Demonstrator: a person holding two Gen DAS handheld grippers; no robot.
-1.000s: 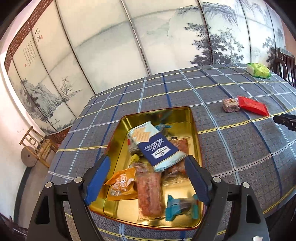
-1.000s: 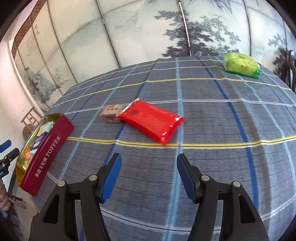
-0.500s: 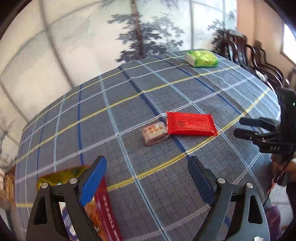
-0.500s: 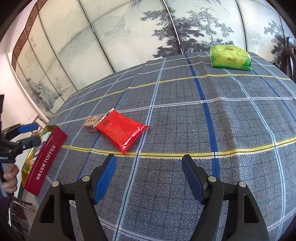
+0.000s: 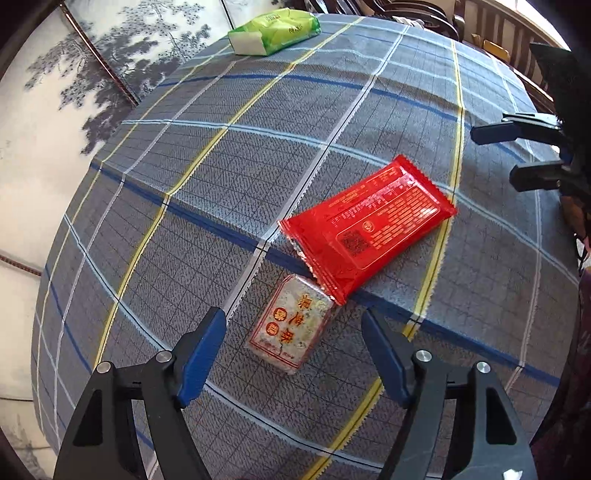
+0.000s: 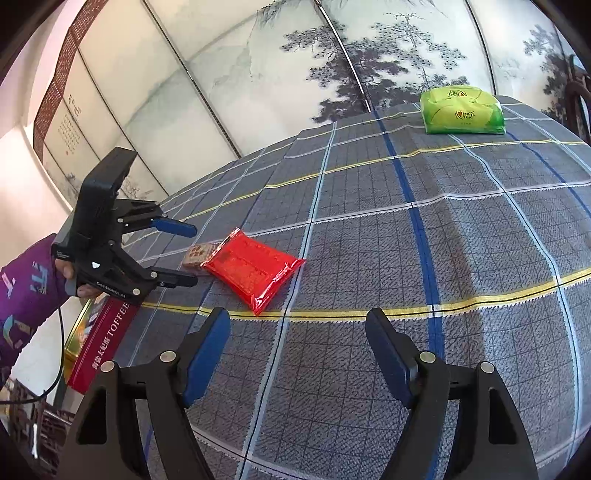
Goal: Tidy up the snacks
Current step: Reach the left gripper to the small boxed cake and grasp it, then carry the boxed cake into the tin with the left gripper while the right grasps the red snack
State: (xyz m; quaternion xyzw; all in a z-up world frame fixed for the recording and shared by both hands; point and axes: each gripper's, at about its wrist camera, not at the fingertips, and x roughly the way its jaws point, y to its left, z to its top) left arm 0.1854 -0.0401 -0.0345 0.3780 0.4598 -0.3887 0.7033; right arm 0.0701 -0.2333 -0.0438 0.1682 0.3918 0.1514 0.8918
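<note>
- Red tin (image 6: pixel 99 343), lettered "TOFFEE", already holds some snacks at your left.
- Three remain on the plaid cloth (image 5: pixel 229 192): clear-wrapped cake (image 5: pixel 291 326), red packet (image 5: pixel 369 225), far green pack (image 5: pixel 275 29).
- Left gripper (image 5: pixel 293 349), jaws just narrowing yet apart, straddles the cake untouched.
- Right gripper (image 6: pixel 297 354) hangs wide, empty.

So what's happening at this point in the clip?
A person is tidying snacks with a handheld gripper in each hand. The left gripper hangs over a small clear-wrapped snack on the checked tablecloth; its jaws have just been closing but are not touching it yet. A red packet overlaps the snack's far end. The right gripper waits open and empty. The toffee tin sits at the table edge, and a green pack lies at the far side.
</note>
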